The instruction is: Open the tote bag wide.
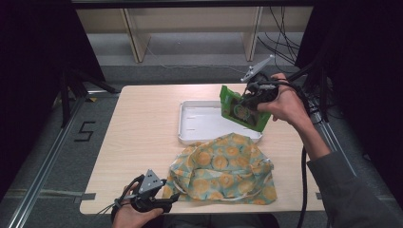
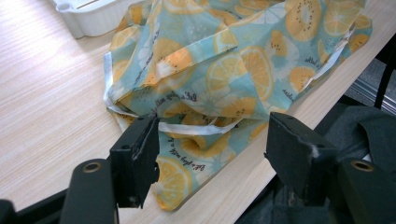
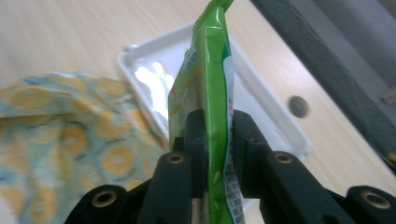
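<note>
Left gripper (image 1: 175, 196): at the near-left edge of the table (image 1: 142, 137), held in the person's left hand (image 1: 133, 214). Jaws stand wide apart with nothing pressed between them. In the left gripper view (image 2: 212, 154) the jaws frame the near hem of the bag, one jaw just beside its white drawstring.

Cloth bag (image 1: 223, 170): light blue with orange citrus-slice print, lying crumpled and slack on the table directly ahead of the left gripper, its near edge between the spread jaws (image 2: 219, 84). Also seen blurred, below and to the left of the right gripper's jaws (image 3: 70, 154).

White tray (image 1: 190, 124): shallow, rectangular, beyond the bag from the left gripper and below the right gripper; its corner shows past the bag (image 2: 88, 18), and its rim lies behind the packet (image 3: 140, 60).

Green packet (image 1: 241, 109): flat snack pouch, clamped edge-on between the right gripper's jaws (image 3: 215, 93), raised clear of the table above the tray's far-right corner.

Right gripper (image 1: 248, 101): held in the right hand (image 1: 285, 105), jaws closed on the green packet (image 3: 215, 154).
</note>
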`<state>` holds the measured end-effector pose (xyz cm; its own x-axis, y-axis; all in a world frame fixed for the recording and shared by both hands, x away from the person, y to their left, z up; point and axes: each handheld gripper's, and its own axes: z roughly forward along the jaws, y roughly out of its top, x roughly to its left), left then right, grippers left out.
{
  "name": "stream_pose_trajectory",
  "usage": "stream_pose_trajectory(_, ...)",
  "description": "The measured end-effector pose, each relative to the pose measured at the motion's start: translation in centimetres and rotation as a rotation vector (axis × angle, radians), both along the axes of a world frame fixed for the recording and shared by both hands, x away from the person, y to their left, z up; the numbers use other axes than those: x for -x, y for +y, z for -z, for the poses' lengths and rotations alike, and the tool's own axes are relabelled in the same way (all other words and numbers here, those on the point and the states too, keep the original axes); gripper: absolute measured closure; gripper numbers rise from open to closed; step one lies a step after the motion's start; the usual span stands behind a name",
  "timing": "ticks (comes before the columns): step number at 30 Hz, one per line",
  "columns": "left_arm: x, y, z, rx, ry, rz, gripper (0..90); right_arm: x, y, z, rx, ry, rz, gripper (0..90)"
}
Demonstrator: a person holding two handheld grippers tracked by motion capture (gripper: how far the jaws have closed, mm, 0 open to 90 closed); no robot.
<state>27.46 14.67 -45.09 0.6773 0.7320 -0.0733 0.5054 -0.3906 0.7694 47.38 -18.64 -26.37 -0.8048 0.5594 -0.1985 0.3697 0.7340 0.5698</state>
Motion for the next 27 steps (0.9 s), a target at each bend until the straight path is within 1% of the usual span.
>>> stream_pose_trajectory(1,0.0,0.1,0.0,-0.005,0.004,0.006,34.4,-0.3,-0.1,0.0,0.012,-0.006,0.018,78.1)
stream_pose_trajectory(2,-0.1,0.3,-0.1,-0.029,0.009,0.022,34.4,-0.7,-0.2,0.0,0.028,-0.017,0.05,78.1)
stream_pose_trajectory(3,-0.1,0.4,-0.1,-0.039,0.008,0.027,34.4,-0.9,-0.2,0.1,0.034,-0.021,0.062,78.0)
stream_pose_trajectory(4,0.0,0.2,0.0,-0.015,0.017,0.004,34.4,-1.2,-0.3,0.2,0.054,-0.03,0.068,78.0)
stream_pose_trajectory(5,0.0,0.2,0.1,-0.008,0.019,0.002,34.4,-1.5,-0.3,0.3,0.065,-0.038,0.084,78.0)
stream_pose_trajectory(6,0.0,0.2,0.1,-0.008,0.022,0.003,34.4,-1.7,-0.3,0.4,0.075,-0.031,0.102,78.0)
stream_pose_trajectory(7,0.0,0.2,0.1,-0.009,0.022,0.003,34.4,-2.0,-0.4,0.5,0.094,-0.043,0.096,78.0)
stream_pose_trajectory(8,0.0,0.2,0.1,-0.018,0.018,0.011,34.4,-2.3,-0.3,0.8,0.1,-0.036,0.128,78.0)
stream_pose_trajectory(9,-0.1,0.4,0.0,-0.043,0.011,0.033,34.4,-2.5,-0.3,0.8,0.117,-0.042,0.137,78.0)
stream_pose_trajectory(11,-0.1,0.3,0.1,-0.033,0.014,0.022,34.4,-2.8,-0.3,1.0,0.128,-0.045,0.15,78.0)
stream_pose_trajectory(12,-0.1,0.1,0.3,-0.006,0.009,0.004,34.4,-3.0,-0.3,1.1,0.132,-0.052,0.162,78.0)
stream_pose_trajectory(13,-0.1,0.1,0.3,-0.007,0.022,-0.006,34.4,-3.3,-0.4,1.2,0.142,-0.066,0.154,78.0)
stream_pose_trajectory(14,-0.3,0.5,0.2,-0.054,0.016,0.028,34.4,-3.5,-0.4,1.3,0.148,-0.068,0.161,78.0)
stream_pose_trajectory(15,-0.3,0.5,0.4,-0.049,0.029,0.013,34.4,-3.7,-0.4,1.4,0.15,-0.06,0.177,78.0)
stream_pose_trajectory(16,-0.3,0.6,0.4,-0.047,0.031,0.01,34.4,-3.9,-0.4,1.5,0.148,-0.057,0.184,78.0)
stream_pose_trajectory(17,-0.4,0.6,0.5,-0.039,0.028,0.001,34.3,-4.0,-0.4,1.6,0.149,-0.062,0.187,78.0)
stream_pose_trajectory(18,-0.4,0.8,0.5,-0.06,0.029,0.008,34.3,-4.2,-0.4,1.7,0.146,-0.062,0.195,78.0)
stream_pose_trajectory(19,-0.5,0.9,0.4,-0.062,0.029,0.009,34.3,-4.4,-0.4,1.7,0.144,-0.061,0.2,78.0)
stream_pose_trajectory(20,-0.5,0.9,0.5,-0.05,0.029,-0.003,34.3,-4.6,-0.5,1.8,0.143,-0.059,0.202,78.0)
stream_pose_trajectory(21,-0.5,1.0,0.5,-0.046,0.032,-0.007,34.3,-4.8,-0.5,1.9,0.146,-0.06,0.21,78.0)
stream_pose_trajectory(22,-0.6,1.0,0.6,-0.037,0.026,-0.014,34.2,-5.0,-0.5,2.0,0.14,-0.061,0.214,77.9)
stream_pose_trajectory(23,-0.6,1.1,0.6,-0.04,0.024,-0.036,34.0,-5.1,-0.6,2.0,0.144,-0.062,0.218,77.9)
stream_pose_trajectory(24,-0.7,1.3,0.6,-0.053,0.029,-0.015,34.0,-5.3,-0.7,2.2,0.139,-0.059,0.224,77.9)
stream_pose_trajectory(25,-0.7,1.2,0.7,-0.032,0.025,-0.032,33.8,-5.5,-0.8,2.2,0.141,-0.061,0.229,77.9)
stream_pose_trajectory(26,-0.8,1.4,0.7,-0.046,0.029,-0.034,33.5,-5.6,-0.8,2.3,0.139,-0.061,0.235,77.9)
stream_pose_trajectory(27,-0.8,1.4,0.8,-0.038,0.029,-0.044,33.2,-5.8,-0.9,2.4,0.144,-0.064,0.234,77.9)
